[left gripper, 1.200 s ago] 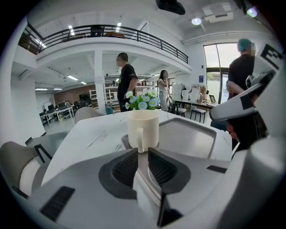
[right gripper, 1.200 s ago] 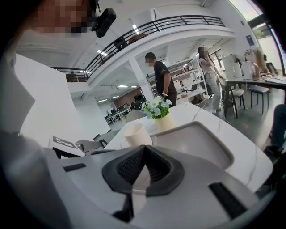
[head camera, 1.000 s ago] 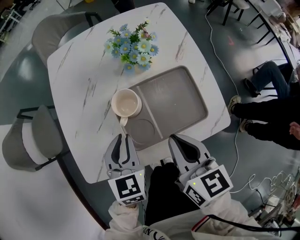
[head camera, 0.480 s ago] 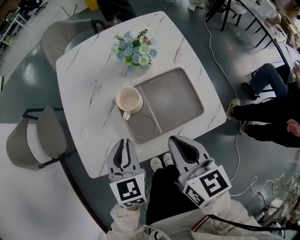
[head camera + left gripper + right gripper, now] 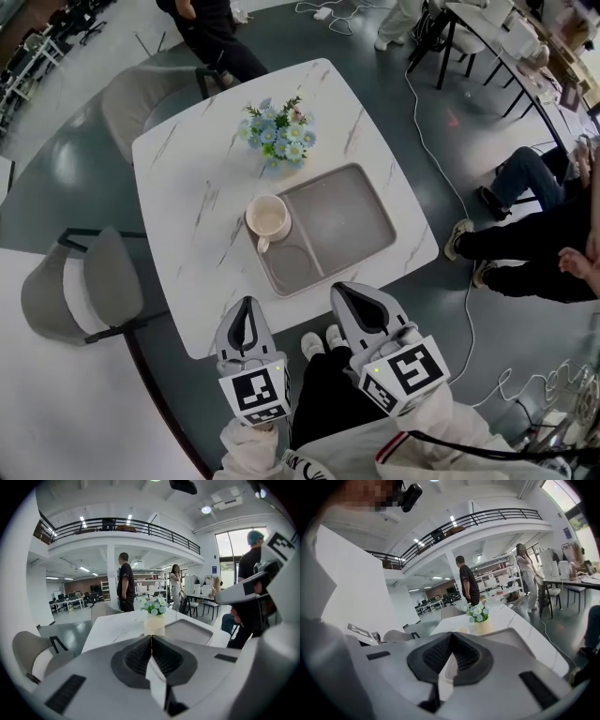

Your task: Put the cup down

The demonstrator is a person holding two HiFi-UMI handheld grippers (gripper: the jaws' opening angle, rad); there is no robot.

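One cream cup stands upright on the white marble table, against the left rim of the single grey divided tray. One vase of blue and white flowers stands just beyond it. The left gripper and right gripper each show one square black-and-white marker and hang off the table's near edge, well apart from the cup, both with jaws pressed together on nothing.

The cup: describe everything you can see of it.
The cup is cream-coloured, looks ceramic, round and seemingly empty. It stands upright on the white marbled table, at the grey tray's left rim, near the flowers. Its handle points toward the person. Neither the left gripper nor the right gripper touches it; both are shut, beyond the table's near edge.
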